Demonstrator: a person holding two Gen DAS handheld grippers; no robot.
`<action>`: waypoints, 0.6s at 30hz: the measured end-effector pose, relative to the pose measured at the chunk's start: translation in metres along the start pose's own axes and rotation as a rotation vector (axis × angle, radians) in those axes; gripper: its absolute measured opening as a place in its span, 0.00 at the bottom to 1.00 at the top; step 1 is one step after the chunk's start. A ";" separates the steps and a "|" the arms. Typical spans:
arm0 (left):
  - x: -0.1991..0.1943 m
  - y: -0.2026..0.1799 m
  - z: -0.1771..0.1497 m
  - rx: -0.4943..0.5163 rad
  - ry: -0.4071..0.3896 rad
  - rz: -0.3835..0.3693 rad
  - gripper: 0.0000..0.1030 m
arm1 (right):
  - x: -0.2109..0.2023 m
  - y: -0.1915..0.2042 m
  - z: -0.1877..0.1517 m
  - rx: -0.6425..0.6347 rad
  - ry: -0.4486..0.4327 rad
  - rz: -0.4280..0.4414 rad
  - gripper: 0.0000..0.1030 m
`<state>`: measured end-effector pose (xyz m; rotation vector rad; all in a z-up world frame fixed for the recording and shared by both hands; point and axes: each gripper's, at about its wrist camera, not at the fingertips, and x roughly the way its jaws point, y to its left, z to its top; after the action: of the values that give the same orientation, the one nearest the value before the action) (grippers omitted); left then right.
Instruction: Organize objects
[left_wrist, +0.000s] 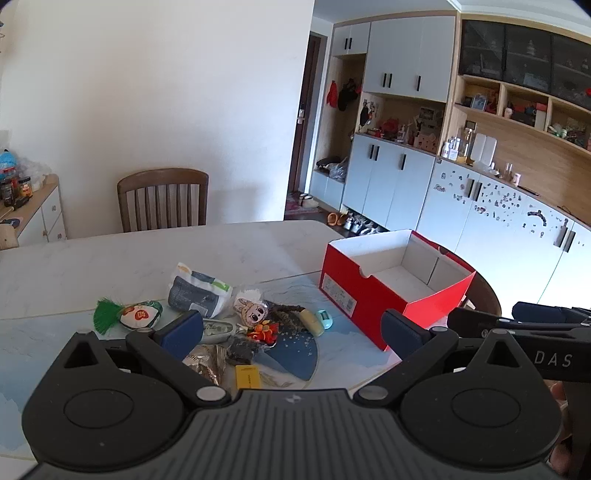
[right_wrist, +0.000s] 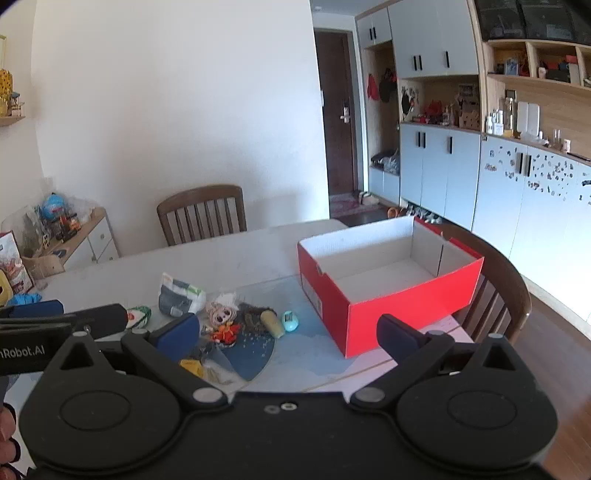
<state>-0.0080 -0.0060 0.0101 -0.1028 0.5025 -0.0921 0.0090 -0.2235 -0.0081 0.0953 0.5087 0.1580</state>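
Left gripper: matte black body, ribbed grey centre panel with a small white logo, two round hubs with raised discs, angled black links on silver pivot pins, blue pads. Right gripper: same build, smooth black centre with two small screws. White lettering "DAS" and "nRobot.AI" marks the housings. Bare skin shows at the frame edges.

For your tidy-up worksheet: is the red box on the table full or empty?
Empty. The red box has no lid, and both views show only its bare white floor and walls.
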 end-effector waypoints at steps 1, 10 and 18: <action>0.000 0.000 0.000 0.001 -0.002 0.003 1.00 | -0.001 0.000 0.000 0.001 -0.007 0.001 0.99; -0.004 -0.002 0.000 0.003 -0.018 0.018 1.00 | -0.004 0.000 0.001 -0.001 -0.012 0.030 0.99; -0.007 0.002 0.003 0.004 -0.032 0.016 1.00 | -0.002 0.002 0.000 0.006 0.000 0.022 0.99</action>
<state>-0.0128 -0.0030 0.0158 -0.0957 0.4715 -0.0755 0.0072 -0.2218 -0.0069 0.1072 0.5086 0.1781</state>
